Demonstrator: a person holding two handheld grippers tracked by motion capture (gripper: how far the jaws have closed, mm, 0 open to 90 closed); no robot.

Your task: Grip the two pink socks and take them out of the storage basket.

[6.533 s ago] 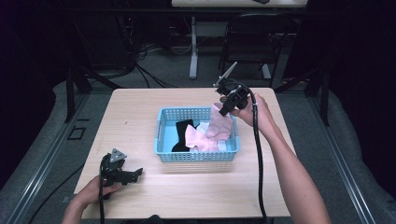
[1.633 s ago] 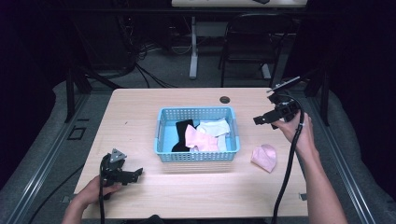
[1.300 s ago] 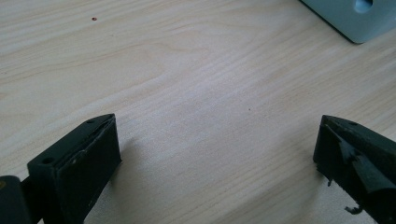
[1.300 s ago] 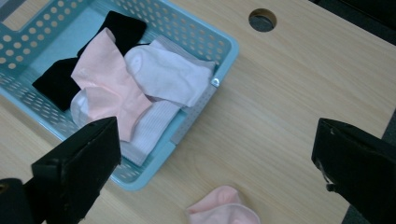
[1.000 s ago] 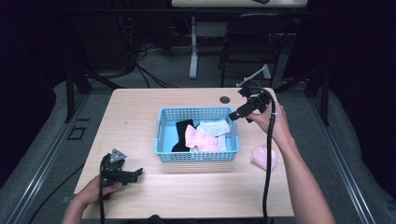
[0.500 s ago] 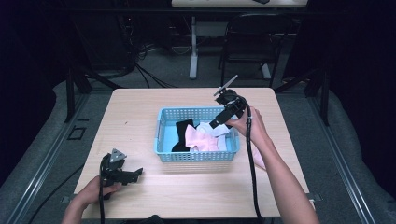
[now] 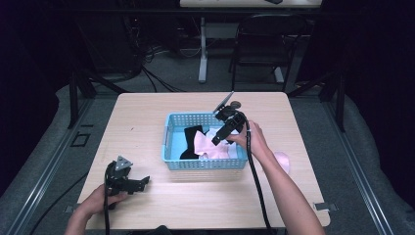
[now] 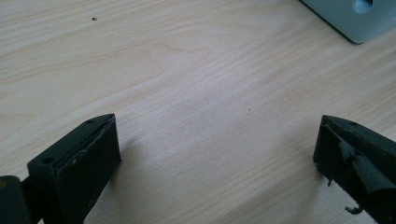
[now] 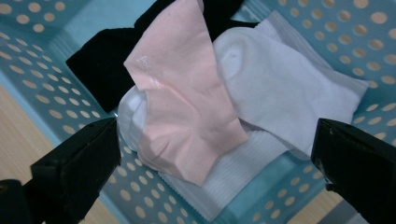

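A light blue perforated basket stands mid-table with socks in it. A pink sock lies on top of white socks and a black sock. My right gripper hangs open just above the pile, jaws wide apart on either side of the pink sock, with nothing held. Another pink sock lies on the table to the right of the basket, partly behind the forearm. My left gripper rests open on the bare wood at the front left.
The wooden table has a small dark round object behind the basket. A corner of the basket is ahead of the left gripper. A chair and cables stand beyond the table's far edge.
My right gripper left a pink sock on the table at the right, then swung back left and came down over the basket's socks. The left gripper has stayed still.
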